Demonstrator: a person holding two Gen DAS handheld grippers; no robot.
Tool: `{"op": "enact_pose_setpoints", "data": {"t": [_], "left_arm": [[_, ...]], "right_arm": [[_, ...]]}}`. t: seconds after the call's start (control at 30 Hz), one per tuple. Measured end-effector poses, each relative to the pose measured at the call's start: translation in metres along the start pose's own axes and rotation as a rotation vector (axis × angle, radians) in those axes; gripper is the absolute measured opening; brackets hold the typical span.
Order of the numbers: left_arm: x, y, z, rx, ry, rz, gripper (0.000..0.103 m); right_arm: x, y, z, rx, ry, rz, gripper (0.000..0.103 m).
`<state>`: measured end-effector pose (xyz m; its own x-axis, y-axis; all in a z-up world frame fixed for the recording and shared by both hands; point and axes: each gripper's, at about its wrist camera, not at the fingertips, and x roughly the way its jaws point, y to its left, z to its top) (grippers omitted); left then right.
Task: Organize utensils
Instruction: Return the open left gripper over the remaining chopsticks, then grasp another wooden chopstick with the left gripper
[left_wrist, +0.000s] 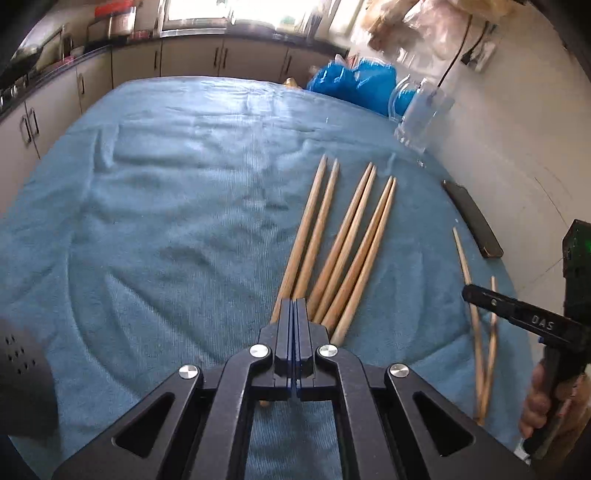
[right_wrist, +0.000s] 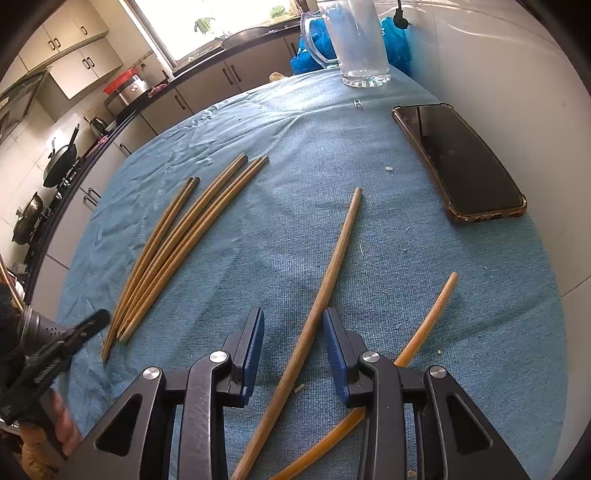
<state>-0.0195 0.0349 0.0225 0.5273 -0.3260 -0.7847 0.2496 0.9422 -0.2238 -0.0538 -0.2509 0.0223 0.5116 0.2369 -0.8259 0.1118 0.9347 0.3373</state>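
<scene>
Several wooden chopsticks (left_wrist: 343, 243) lie fanned side by side on the blue towel (left_wrist: 166, 206); they also show in the right wrist view (right_wrist: 177, 243). My left gripper (left_wrist: 294, 306) is shut and empty, just above their near ends. Two loose chopsticks lie apart at the right. One chopstick (right_wrist: 314, 314) runs between the fingers of my open right gripper (right_wrist: 293, 328), not gripped. The other chopstick (right_wrist: 424, 325) passes under the right finger. The right gripper shows in the left wrist view (left_wrist: 476, 293).
A glass mug (right_wrist: 360, 40) stands at the far edge of the towel beside a blue plastic bag (left_wrist: 354, 86). A black phone (right_wrist: 458, 158) lies near the white wall on the right. Kitchen cabinets and a counter run behind the table.
</scene>
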Motion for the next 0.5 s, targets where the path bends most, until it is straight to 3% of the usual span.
{"op": "enact_pose_setpoints", "data": {"t": [0.1, 0.3, 0.33, 0.43, 0.5], "left_arm": [[0.003, 0.0, 0.001, 0.011, -0.001, 0.064, 0.0], [0.005, 0.009, 0.005, -0.04, 0.021, 0.062, 0.0], [0.005, 0.009, 0.005, -0.047, 0.026, 0.066, 0.0], [0.0, 0.012, 0.0, -0.081, 0.061, 0.053, 0.0], [-0.007, 0.017, -0.008, -0.112, 0.087, 0.023, 0.0]], "right_arm": [[-0.002, -0.002, -0.002, 0.001, -0.004, 0.008, 0.036], [-0.002, -0.001, -0.003, -0.012, -0.012, 0.0, 0.036], [-0.001, 0.0, -0.002, -0.017, -0.01, -0.009, 0.033], [0.001, 0.005, -0.002, -0.037, 0.002, -0.051, 0.013], [0.002, 0.006, -0.002, -0.026, 0.015, -0.029, 0.012]]}}
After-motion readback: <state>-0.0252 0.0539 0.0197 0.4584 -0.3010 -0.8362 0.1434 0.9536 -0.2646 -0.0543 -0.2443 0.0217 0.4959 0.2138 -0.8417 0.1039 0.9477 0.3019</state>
